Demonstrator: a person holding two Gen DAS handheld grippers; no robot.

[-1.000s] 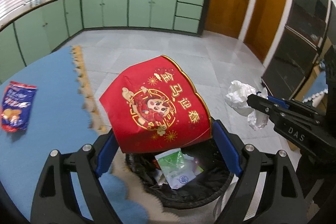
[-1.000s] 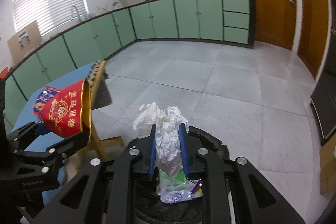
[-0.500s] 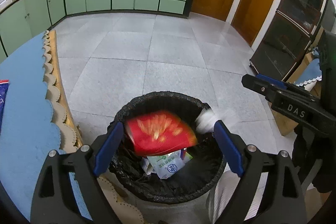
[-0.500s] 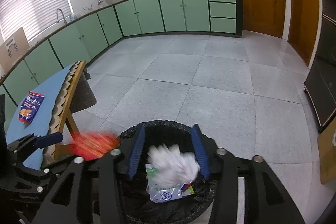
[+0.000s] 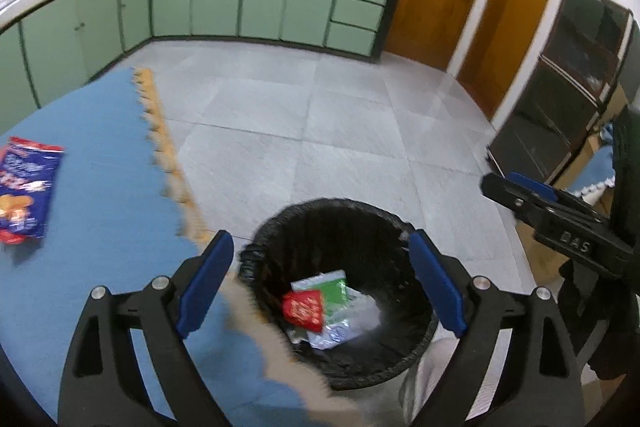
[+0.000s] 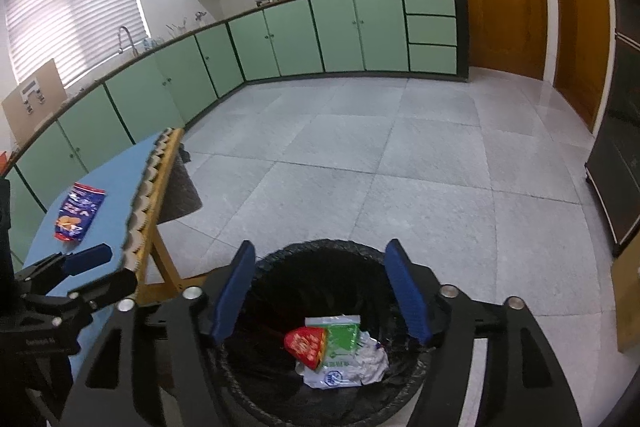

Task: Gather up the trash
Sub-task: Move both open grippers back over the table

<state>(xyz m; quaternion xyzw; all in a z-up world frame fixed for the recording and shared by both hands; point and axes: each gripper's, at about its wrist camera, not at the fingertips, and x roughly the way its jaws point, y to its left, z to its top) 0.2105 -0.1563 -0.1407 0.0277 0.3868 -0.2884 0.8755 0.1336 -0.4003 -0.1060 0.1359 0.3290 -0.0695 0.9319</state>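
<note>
In the left wrist view, the left gripper [image 5: 320, 283] hangs above the black-lined trash bin [image 5: 260, 259] with its blue-padded fingers [image 5: 206, 279] spread wide and nothing between them. Down in the bin lie a red packet [image 5: 303, 310], a green-and-white wrapper [image 5: 334, 287] and crumpled white tissue [image 5: 366, 311]. A blue snack bag [image 5: 24, 195] rests near the left edge of the blue tabletop [image 5: 100, 167]. The right gripper [image 5: 516, 193] shows at the right. In the right wrist view, the right gripper [image 6: 322, 291] is also released over the bin [image 6: 320, 249], fingers apart, empty. The red packet [image 6: 306, 345] overlaps the wrapper [image 6: 340, 337], tissue [image 6: 370, 363] beside them. The snack bag [image 6: 78, 211] lies on the tabletop [image 6: 116, 187], beyond the left gripper [image 6: 100, 267].
</note>
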